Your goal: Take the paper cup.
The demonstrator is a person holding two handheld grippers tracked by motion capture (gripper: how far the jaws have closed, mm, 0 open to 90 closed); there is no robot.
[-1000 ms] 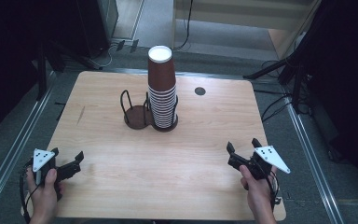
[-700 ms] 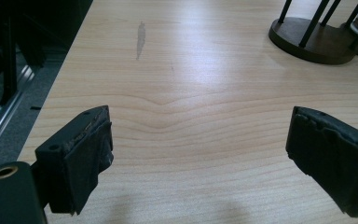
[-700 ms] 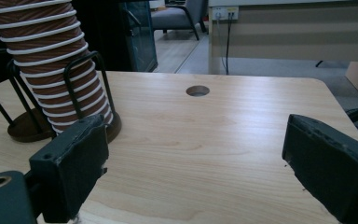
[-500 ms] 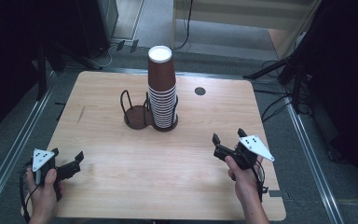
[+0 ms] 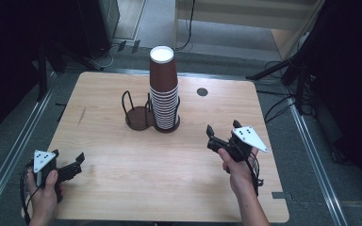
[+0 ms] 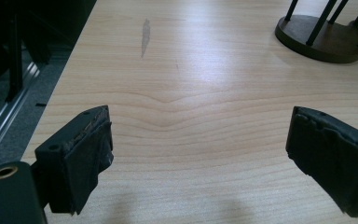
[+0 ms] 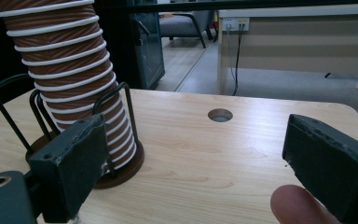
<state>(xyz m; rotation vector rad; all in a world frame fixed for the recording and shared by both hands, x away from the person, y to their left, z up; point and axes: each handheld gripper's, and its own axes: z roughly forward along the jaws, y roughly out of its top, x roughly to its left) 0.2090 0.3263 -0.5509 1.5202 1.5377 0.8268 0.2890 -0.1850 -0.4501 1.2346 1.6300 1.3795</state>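
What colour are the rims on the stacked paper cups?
White rims on the tall stack of brown paper cups; clearest in the right gripper view.

**The room around your table**

You sit at a pale wooden table (image 5: 122,188) with rounded corners and a round cable hole (image 5: 202,92) near its far edge. A grey smear (image 6: 145,37) marks the wood toward your left. Grey carpet floor (image 5: 311,155) surrounds it, crossed by metal rails (image 5: 9,155) on both sides. Cables (image 5: 275,106) trail over the floor at your right. Beyond the far edge stands a light wooden desk (image 7: 303,42) (sockets (image 7: 235,21) sit on its front panel), with a dark chair (image 7: 182,25) beside it. The edges of the room lie in deep shadow
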